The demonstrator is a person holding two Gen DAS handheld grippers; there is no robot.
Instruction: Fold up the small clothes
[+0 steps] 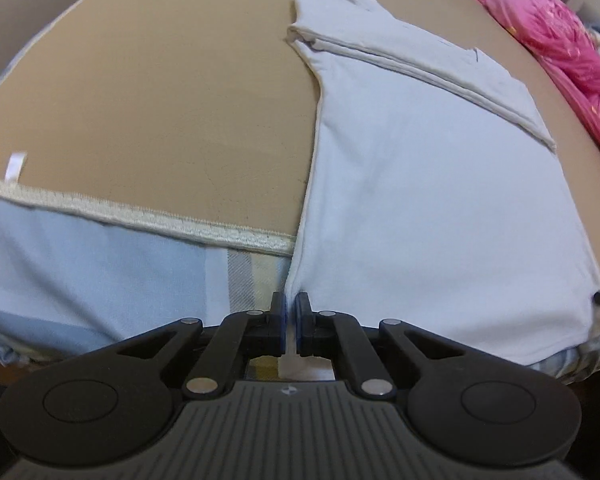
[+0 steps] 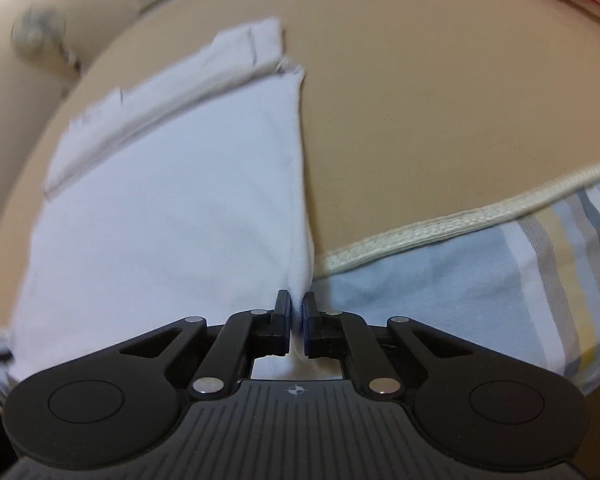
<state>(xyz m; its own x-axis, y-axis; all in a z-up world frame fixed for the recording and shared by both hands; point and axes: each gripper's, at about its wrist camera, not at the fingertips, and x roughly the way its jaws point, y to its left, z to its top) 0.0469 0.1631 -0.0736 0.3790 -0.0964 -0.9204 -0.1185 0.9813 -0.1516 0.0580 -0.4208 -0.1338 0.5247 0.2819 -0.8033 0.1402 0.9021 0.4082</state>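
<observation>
A small white garment (image 1: 440, 200) is seen laid flat on the tan surface (image 1: 160, 120), with its near hem hanging over the trimmed front edge. Its sleeves have been folded inward, so that a layered band with stitched hems lies across the upper part. The long side edges run nearly straight toward the hem. The fabric is smooth, with few creases. In the right wrist view the garment (image 2: 172, 200) is blurred.
</observation>
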